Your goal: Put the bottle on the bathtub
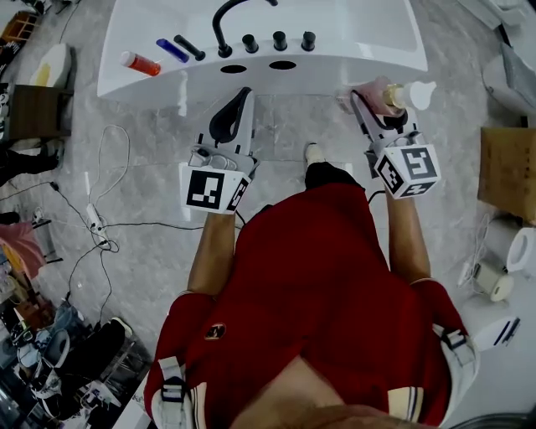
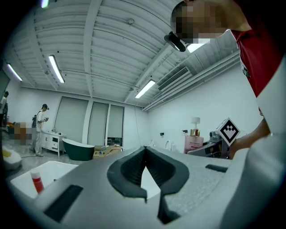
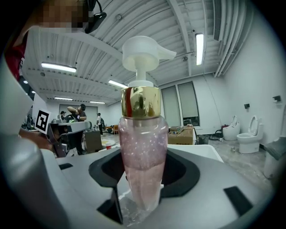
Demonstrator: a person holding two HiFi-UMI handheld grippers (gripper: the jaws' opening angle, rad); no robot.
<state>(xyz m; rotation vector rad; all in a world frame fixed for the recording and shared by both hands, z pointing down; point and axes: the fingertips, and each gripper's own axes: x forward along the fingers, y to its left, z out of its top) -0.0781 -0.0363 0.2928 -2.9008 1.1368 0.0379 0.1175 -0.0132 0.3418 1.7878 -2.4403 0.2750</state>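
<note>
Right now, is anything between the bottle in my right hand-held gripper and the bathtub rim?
Nothing visible. The right hand-held gripper holds the bottle right by the near right corner of the bathtub, where its rim is bare; the faucet, knobs and tubes sit farther left.

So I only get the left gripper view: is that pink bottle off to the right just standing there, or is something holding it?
Observer: It's held. In the right gripper view, the right gripper's fingers are closed on the lower body of the bottle, which stands upright.
Operator: Where is it relative to the tub?
Observer: The head view puts it at the front right corner of the white bathtub. I can't tell whether it touches the rim.
Operator: Anything else on that tub?
Observer: A black faucet with three knobs beside it, on the rim nearest the person.
</note>
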